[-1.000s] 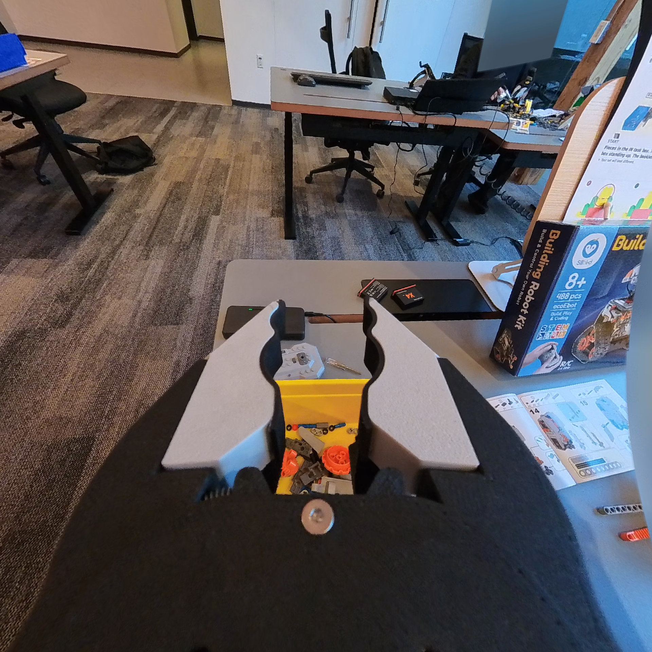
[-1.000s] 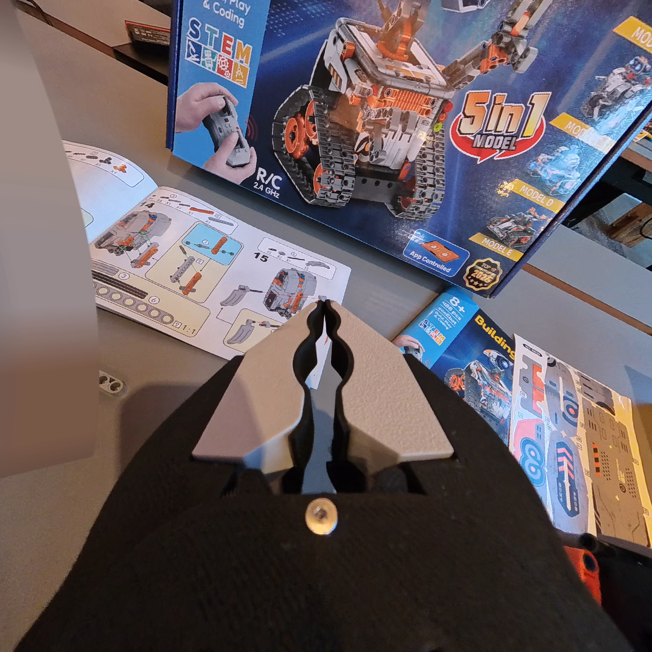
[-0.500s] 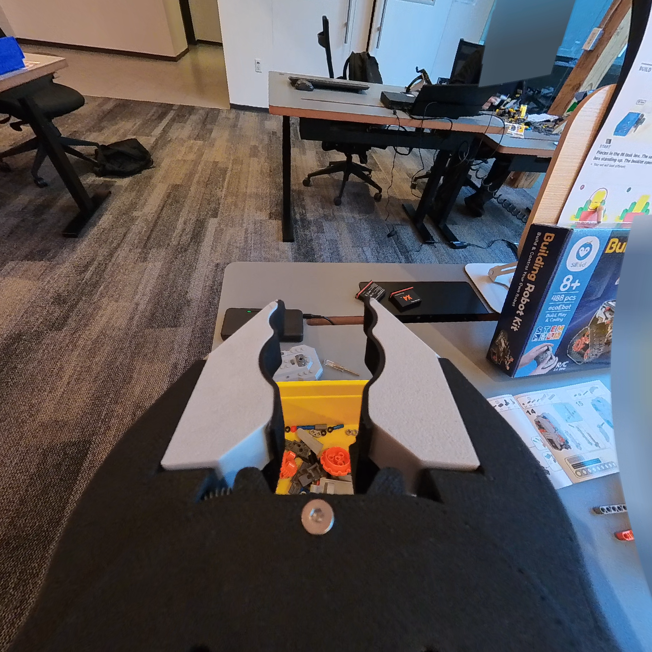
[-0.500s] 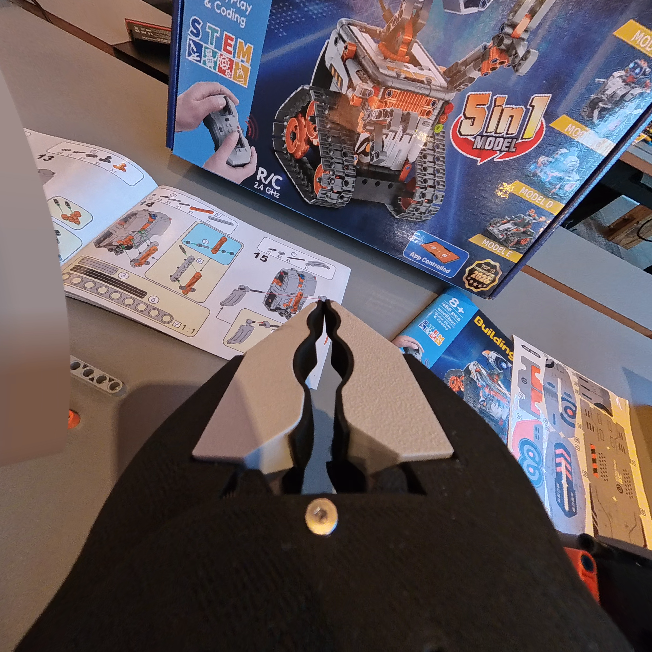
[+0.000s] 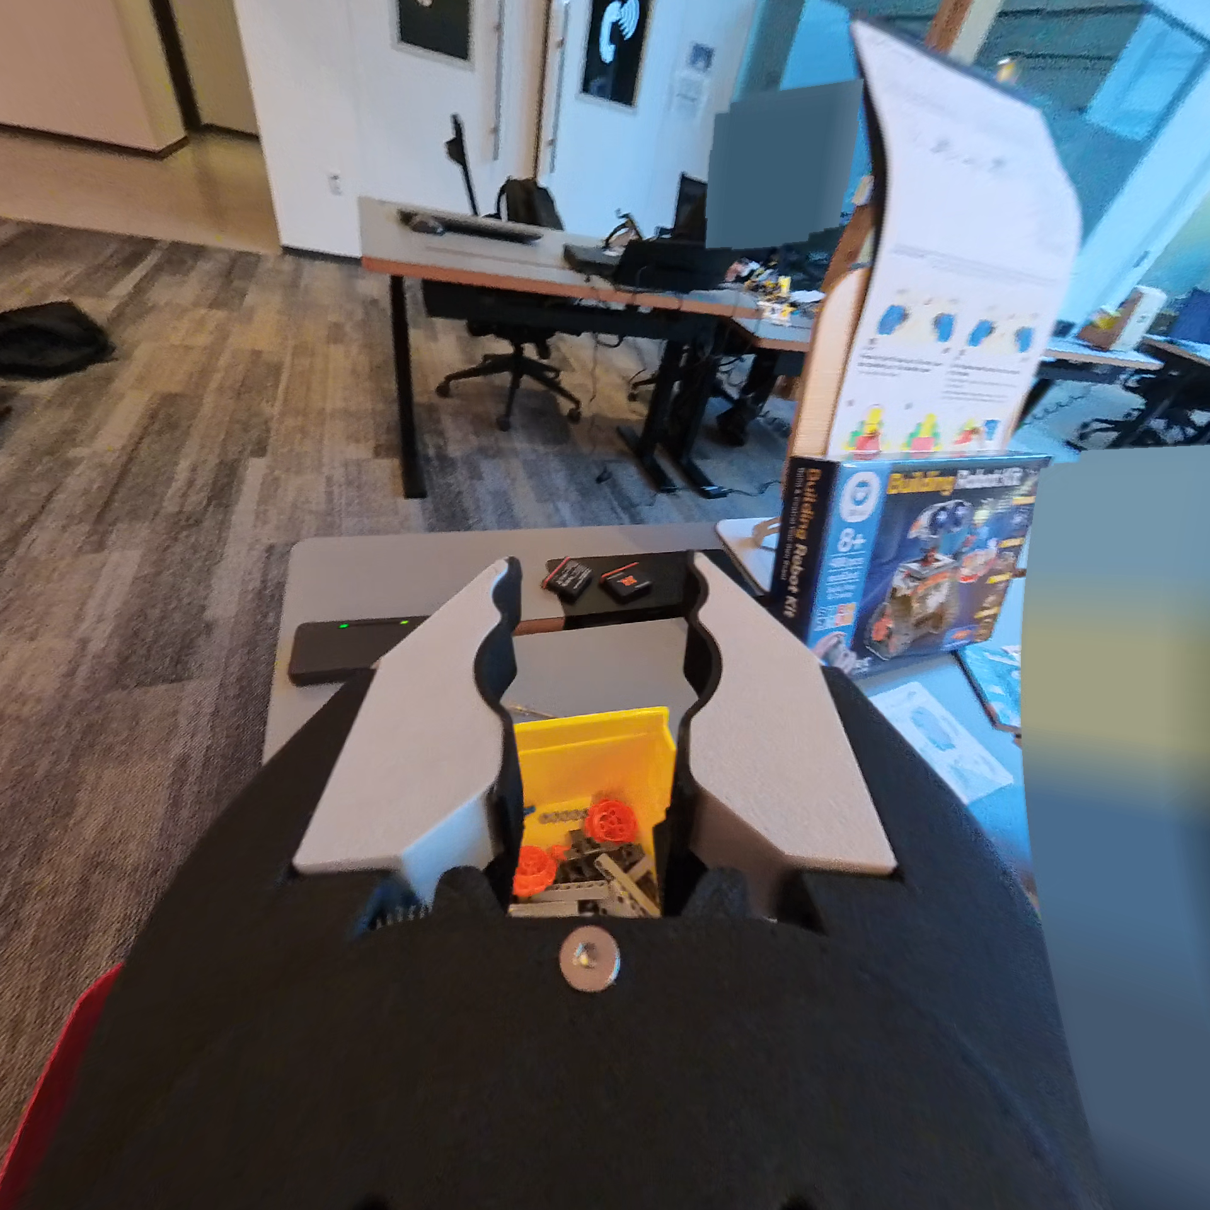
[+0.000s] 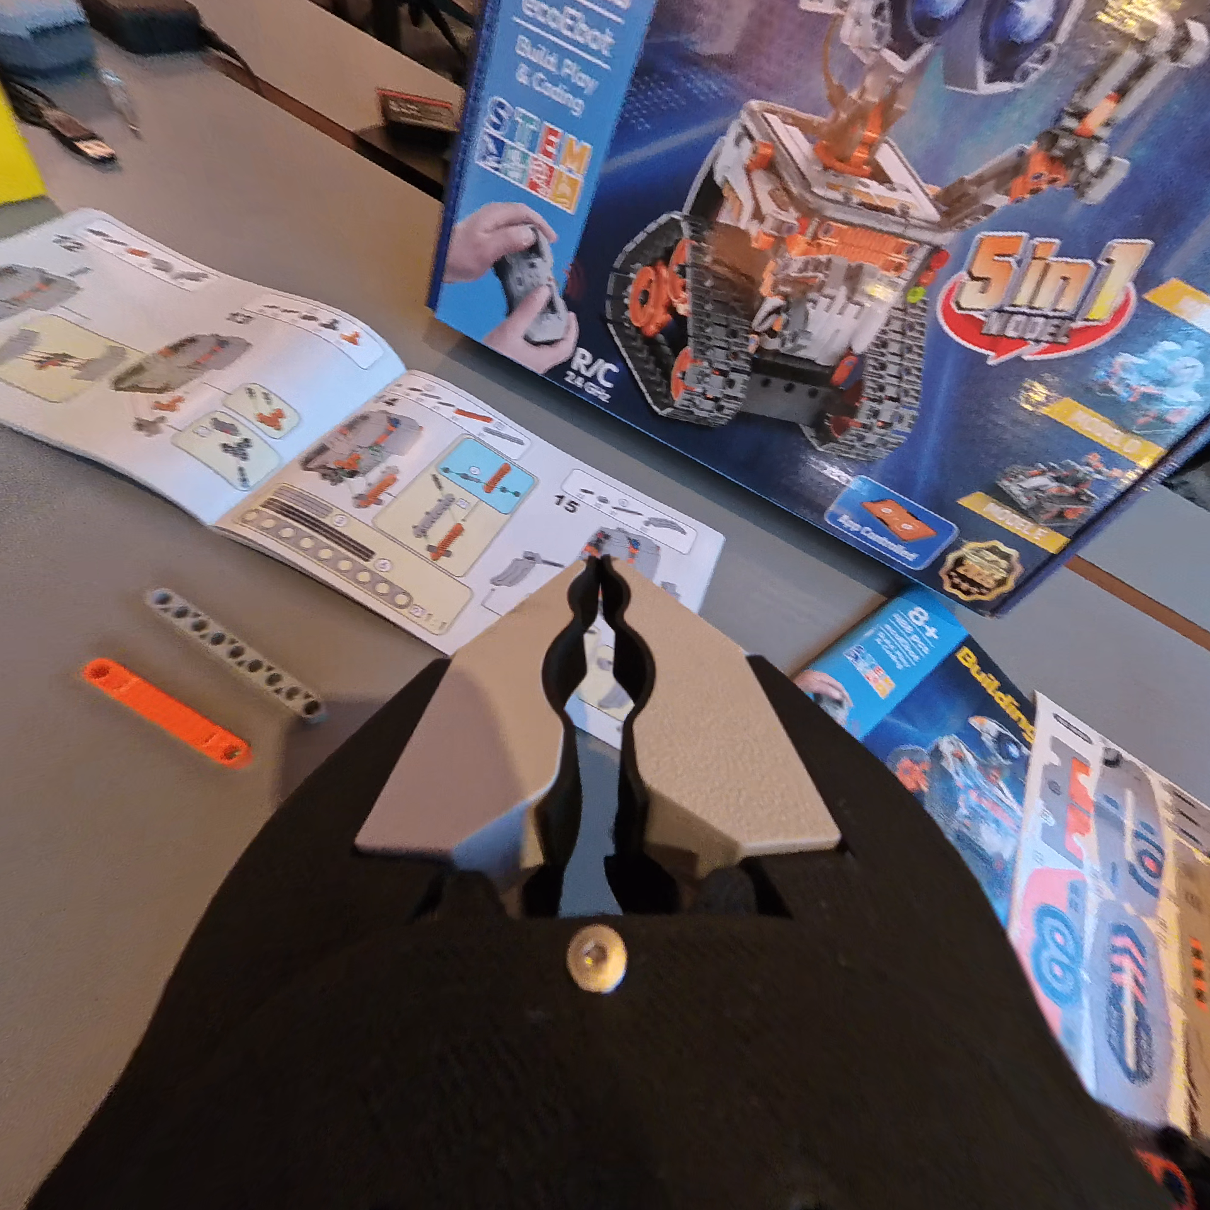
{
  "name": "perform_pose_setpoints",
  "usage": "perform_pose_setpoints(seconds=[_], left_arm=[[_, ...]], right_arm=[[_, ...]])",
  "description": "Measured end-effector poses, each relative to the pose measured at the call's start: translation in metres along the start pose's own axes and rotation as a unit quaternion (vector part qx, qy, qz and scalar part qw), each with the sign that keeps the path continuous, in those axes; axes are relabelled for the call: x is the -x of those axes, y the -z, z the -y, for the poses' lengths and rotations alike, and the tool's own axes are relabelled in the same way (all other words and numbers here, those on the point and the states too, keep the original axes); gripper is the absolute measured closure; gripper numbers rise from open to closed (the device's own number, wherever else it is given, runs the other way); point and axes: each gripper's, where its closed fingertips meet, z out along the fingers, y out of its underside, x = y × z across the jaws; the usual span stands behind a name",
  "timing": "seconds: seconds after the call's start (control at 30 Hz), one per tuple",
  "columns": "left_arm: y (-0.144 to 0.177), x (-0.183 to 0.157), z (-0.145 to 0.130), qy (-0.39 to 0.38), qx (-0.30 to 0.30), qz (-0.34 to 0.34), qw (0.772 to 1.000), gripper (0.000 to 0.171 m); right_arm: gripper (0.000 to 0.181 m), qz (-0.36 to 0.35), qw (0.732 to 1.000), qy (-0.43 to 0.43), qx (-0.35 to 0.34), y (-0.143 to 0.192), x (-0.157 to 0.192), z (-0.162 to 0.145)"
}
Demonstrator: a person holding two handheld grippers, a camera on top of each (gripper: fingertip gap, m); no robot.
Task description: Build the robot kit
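My left gripper (image 5: pixel 601 571) is open and empty, held above a yellow bin (image 5: pixel 592 753) that holds several grey and orange building parts, among them orange wheels (image 5: pixel 609 820). My right gripper (image 6: pixel 601 562) is shut with nothing between its fingers, and hovers over the near corner of an open instruction booklet (image 6: pixel 314 419) on the grey table (image 6: pixel 98 851). A grey holed beam (image 6: pixel 229 651) and an orange flat beam (image 6: pixel 164 710) lie on the table to the left of the right gripper.
A blue robot kit box (image 6: pixel 818 262) stands behind the booklet; it also shows in the left wrist view (image 5: pixel 910 556). A blue leaflet (image 6: pixel 916 720) and a sticker sheet (image 6: pixel 1113 884) lie at right. A black power bank (image 5: pixel 347 648) and small black boxes (image 5: pixel 599 579) lie beyond the bin. Across from one pair of fingers to the other is roughly 50 cm.
My left gripper opened wider and shifted, so the bin sits lower between the fingers. The right view swung left and drew back a little, bringing the grey and orange beams into sight. The right gripper stayed shut.
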Motion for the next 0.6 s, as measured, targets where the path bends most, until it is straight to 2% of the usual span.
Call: perform_pose_setpoints(seconds=[0.1, 0.27, 0.4, 0.6], left_arm=[[0.018, -0.015, 0.008, -0.001, -0.02, -0.018, 1.0, 0.121], [0.052, -0.025, 0.022, 0.057, -0.069, -0.059, 0.994, 0.117], [0.067, -0.027, 0.024, 0.053, -0.075, -0.07, 0.993, 0.116], [0.073, -0.023, 0.026, 0.059, -0.073, -0.092, 0.991, 0.113]], right_arm=[[0.181, 0.016, 1.0, 0.022, -0.015, 0.0, 0.013, 0.006], [0.181, 0.025, 0.998, 0.038, -0.048, 0.009, 0.029, 0.019], [0.181, -0.019, 0.995, 0.062, -0.082, 0.021, 0.019, 0.032], [0.18, -0.044, 0.994, 0.032, -0.095, 0.024, 0.002, 0.027]])
